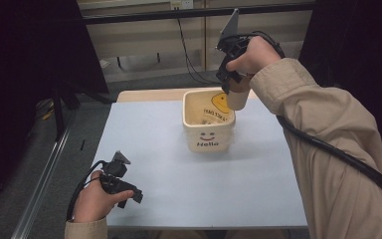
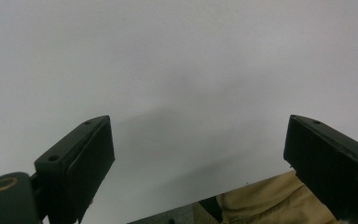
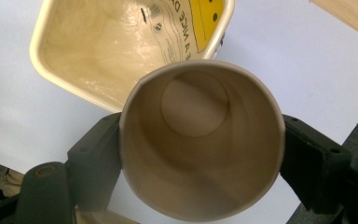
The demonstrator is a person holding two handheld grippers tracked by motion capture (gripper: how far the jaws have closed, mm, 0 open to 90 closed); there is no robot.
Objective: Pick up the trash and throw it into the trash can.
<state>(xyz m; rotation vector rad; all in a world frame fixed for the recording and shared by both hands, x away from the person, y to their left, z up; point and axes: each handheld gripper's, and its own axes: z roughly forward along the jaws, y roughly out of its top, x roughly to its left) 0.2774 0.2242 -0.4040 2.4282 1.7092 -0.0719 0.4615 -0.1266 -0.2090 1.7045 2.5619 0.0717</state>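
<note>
Right gripper (image 1: 230,84) is clamped on a brown paper cup (image 1: 238,96), one black jaw pressing each side of the wall, so the cup's squeezed across its width and can't slide out. In the right gripper view you look straight down into the cup (image 3: 200,140): it's empty, open mouth facing the camera, round base visible at the far end. It hangs in the air over the far right corner of a cream square bin (image 1: 208,124), the one with a smiley and "Hello" printed on the front. The cup isn't touching the bin as far as I can tell, just sitting above the rim. My guess is the grip around the body, not the lip, is what lets the cup be carried without crumpling, and holding it over the opening makes sense if it's headed in or out of the bin.

Inside, the bin (image 3: 88,51) looks bare apart from a yellow printed panel on one inner wall.

Bin sits near the middle-back of the pale tabletop (image 1: 179,174), well apart from the other hand. Left gripper (image 1: 125,191) rests low at the near left edge, jaws spread wide with nothing between them, basically parked out of the way.
</note>
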